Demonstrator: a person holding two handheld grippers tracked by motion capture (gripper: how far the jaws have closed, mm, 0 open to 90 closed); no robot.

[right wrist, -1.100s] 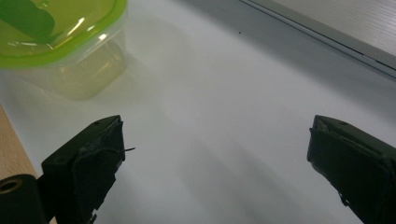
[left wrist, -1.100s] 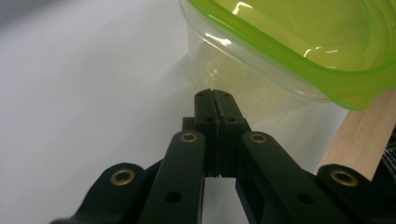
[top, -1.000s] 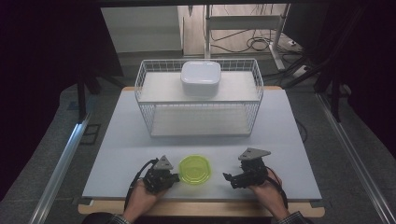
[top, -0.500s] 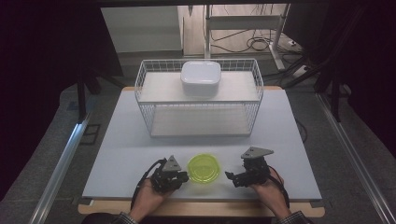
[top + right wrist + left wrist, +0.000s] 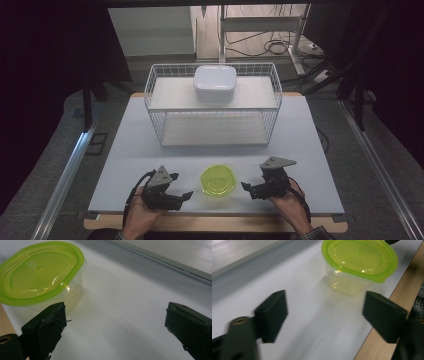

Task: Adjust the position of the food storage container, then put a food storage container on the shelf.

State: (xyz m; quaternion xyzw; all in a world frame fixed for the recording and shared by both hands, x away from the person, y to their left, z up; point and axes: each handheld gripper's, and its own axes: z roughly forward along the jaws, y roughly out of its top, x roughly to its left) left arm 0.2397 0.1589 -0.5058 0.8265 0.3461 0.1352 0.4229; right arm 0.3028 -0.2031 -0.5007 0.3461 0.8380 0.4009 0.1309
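A clear tub with a yellow-green lid [image 5: 218,181] stands near the table's front edge between my two grippers. My left gripper [image 5: 183,192] sits a little to the tub's left, apart from it. Its jaws have just been opening and stand wide, with bare table between them. In the left gripper view the tub [image 5: 359,262] lies beyond the left gripper [image 5: 325,315]. My right gripper [image 5: 248,187] rests just to the tub's right, open and empty. In the right gripper view the tub [image 5: 40,272] is to the left, ahead of the right gripper [image 5: 117,327].
A white wire basket rack [image 5: 212,130] stands at the middle back of the table, with a white lidded box [image 5: 215,84] on its top shelf. The wooden table edge [image 5: 215,224] runs just behind my hands.
The left gripper slid the tub slightly to the right, then opened, let go and drew back left and up. The right gripper has kept still.
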